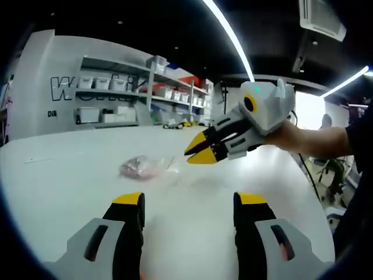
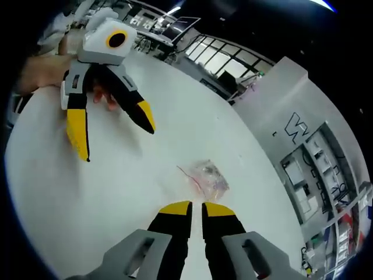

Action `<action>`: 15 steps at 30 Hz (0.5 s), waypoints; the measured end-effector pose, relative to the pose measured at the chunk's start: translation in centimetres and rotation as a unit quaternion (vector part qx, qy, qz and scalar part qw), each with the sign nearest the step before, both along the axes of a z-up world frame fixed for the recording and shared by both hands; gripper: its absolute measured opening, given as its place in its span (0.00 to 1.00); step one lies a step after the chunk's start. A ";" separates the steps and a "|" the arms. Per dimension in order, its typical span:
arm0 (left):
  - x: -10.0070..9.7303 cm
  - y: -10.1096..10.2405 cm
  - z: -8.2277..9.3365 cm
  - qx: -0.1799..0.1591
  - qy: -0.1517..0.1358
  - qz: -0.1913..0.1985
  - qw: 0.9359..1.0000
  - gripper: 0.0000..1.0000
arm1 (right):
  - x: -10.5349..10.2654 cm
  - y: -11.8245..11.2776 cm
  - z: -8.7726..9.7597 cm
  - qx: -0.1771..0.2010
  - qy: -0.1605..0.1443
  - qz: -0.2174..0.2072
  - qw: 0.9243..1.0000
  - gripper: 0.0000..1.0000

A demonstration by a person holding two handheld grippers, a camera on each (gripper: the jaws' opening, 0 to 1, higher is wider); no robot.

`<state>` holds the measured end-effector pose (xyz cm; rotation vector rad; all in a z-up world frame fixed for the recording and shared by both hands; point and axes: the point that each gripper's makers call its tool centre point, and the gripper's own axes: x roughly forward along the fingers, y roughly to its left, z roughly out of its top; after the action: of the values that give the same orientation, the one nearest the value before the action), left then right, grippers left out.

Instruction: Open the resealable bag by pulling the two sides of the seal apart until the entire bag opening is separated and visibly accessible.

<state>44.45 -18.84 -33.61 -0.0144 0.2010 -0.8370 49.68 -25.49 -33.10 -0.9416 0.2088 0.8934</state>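
White round table (image 1: 70,181), grey wall with large dark letters (image 1: 93,87), metal shelves (image 1: 145,93) with white storage boxes (image 1: 87,115), long ceiling light strip (image 1: 230,35), air conditioner (image 1: 323,17) on ceiling, big windows (image 2: 218,58)

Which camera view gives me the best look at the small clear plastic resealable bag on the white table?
The right gripper view: the small clear plastic resealable bag lies just beyond that view's tongs, its pinkish seal strip visible. The left gripper view shows it farther off, low-angled and blurred, so its seal is hard to make out.
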 end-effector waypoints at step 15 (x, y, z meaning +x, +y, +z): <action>0.2 0.1 -0.1 0.001 0.000 0.001 1.000 0.61 | -1.1 -1.6 -0.8 0.031 0.014 -0.019 0.999 0.04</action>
<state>44.61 -18.78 -33.70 -0.0136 0.2020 -0.8355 48.60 -27.13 -33.85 -0.8657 0.2209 0.8734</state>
